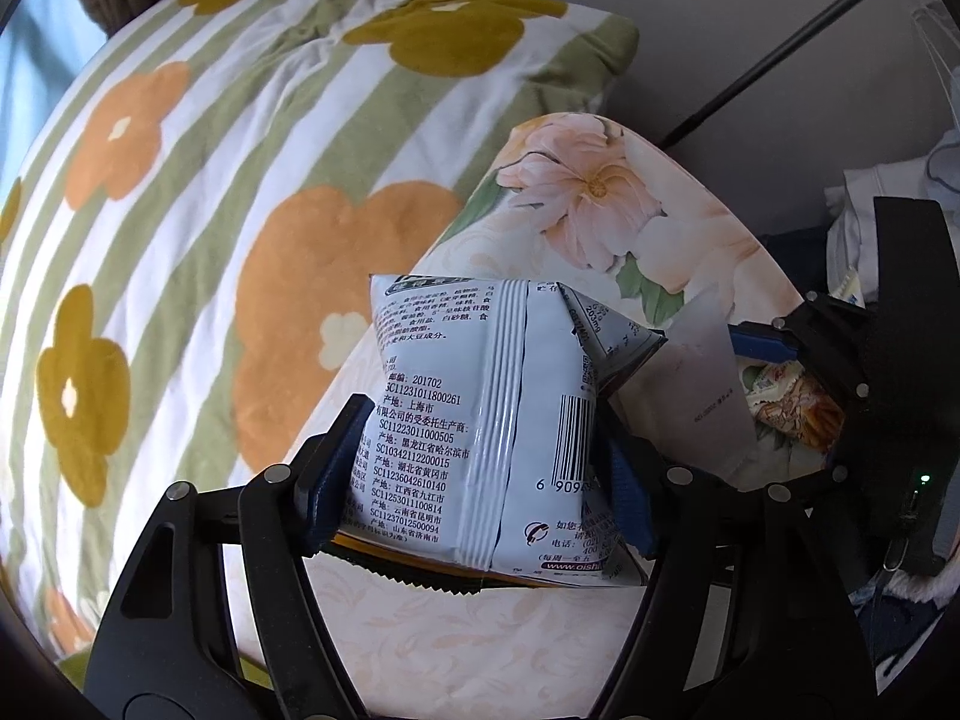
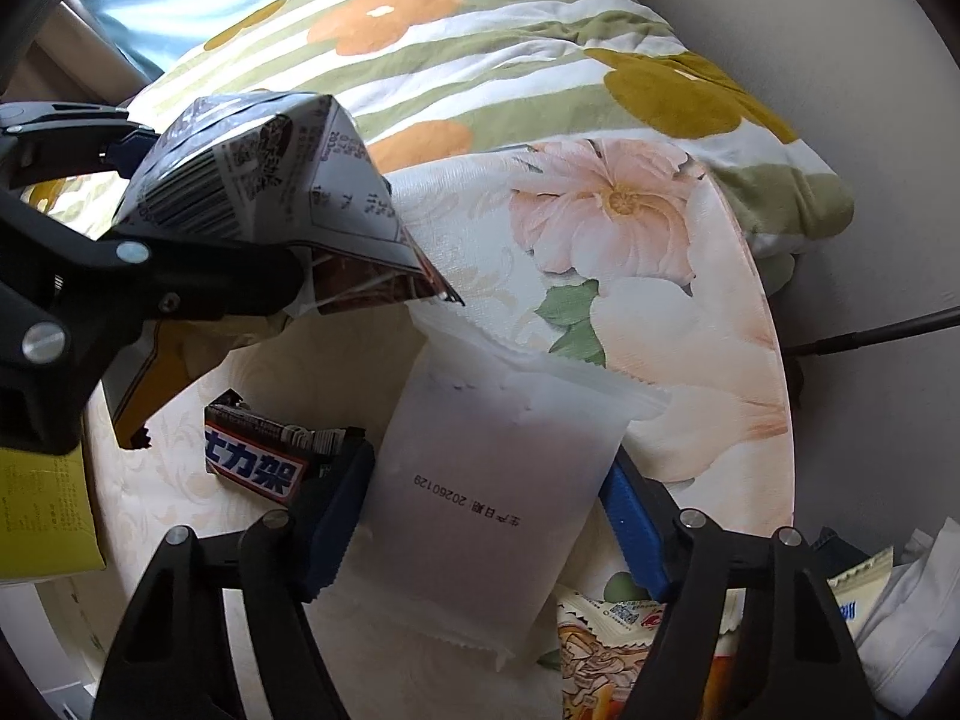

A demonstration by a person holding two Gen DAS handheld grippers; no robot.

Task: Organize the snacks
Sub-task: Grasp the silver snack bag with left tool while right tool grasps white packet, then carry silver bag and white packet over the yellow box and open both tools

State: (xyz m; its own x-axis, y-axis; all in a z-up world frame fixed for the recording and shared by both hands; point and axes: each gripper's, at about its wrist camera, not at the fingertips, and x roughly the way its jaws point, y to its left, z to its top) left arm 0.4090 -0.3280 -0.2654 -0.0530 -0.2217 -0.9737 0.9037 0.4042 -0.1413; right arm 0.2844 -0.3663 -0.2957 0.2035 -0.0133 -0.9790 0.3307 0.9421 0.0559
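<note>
My left gripper (image 1: 474, 474) is shut on a silver snack bag (image 1: 486, 420) printed with text and a barcode, held above the floral table top (image 1: 456, 648). The same bag (image 2: 258, 180) shows at the upper left of the right wrist view, in the left gripper (image 2: 180, 264). My right gripper (image 2: 486, 516) is shut on a frosted white packet (image 2: 480, 492) with a printed date, just over the table; the packet also shows in the left wrist view (image 1: 708, 384). A Snickers bar (image 2: 258, 462) lies on the table left of the right gripper.
An orange-printed snack pack (image 2: 606, 654) lies under the right gripper, also in the left wrist view (image 1: 792, 414). A yellow box (image 2: 42, 516) sits at the left edge. A flowered striped quilt (image 1: 180, 180) lies behind the table. White packets (image 2: 900, 618) lie at the right.
</note>
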